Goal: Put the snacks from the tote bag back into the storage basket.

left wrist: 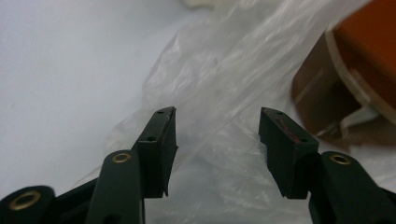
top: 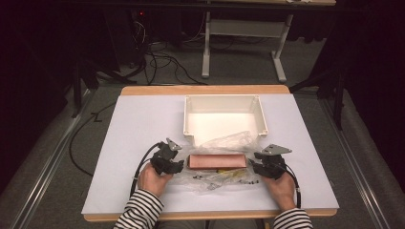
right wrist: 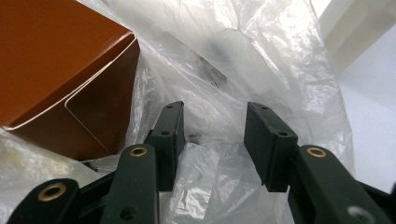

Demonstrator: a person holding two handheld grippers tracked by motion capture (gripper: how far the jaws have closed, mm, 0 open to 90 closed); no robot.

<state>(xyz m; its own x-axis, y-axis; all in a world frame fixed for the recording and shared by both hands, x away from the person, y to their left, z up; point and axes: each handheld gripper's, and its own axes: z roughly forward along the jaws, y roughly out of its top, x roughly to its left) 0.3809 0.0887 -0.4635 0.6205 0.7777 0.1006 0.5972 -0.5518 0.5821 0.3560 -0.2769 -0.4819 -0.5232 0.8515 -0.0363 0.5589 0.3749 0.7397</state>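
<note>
A brown cardboard box [top: 217,161] lies lengthwise inside a crumpled clear plastic bag [top: 224,143] near the table's front. My left gripper [top: 180,165] sits at the box's left end. Its jaws stand open over loose bag film [left wrist: 219,84], with the box [left wrist: 355,60] off to the right. My right gripper [top: 253,167] is at the box's right end. It is open too, its jaws [right wrist: 212,126] straddling bunched plastic [right wrist: 210,172] without pinching it, and the box [right wrist: 51,60] is at upper left. Small yellowish and dark parts [top: 224,175] lie in the bag in front of the box.
A white rectangular tray [top: 224,98] stands behind the bag at the table's middle back; its corner [right wrist: 355,23] shows in the right gripper view. The white tabletop [top: 138,124] stretches to both sides. Cables and a table frame lie on the floor beyond.
</note>
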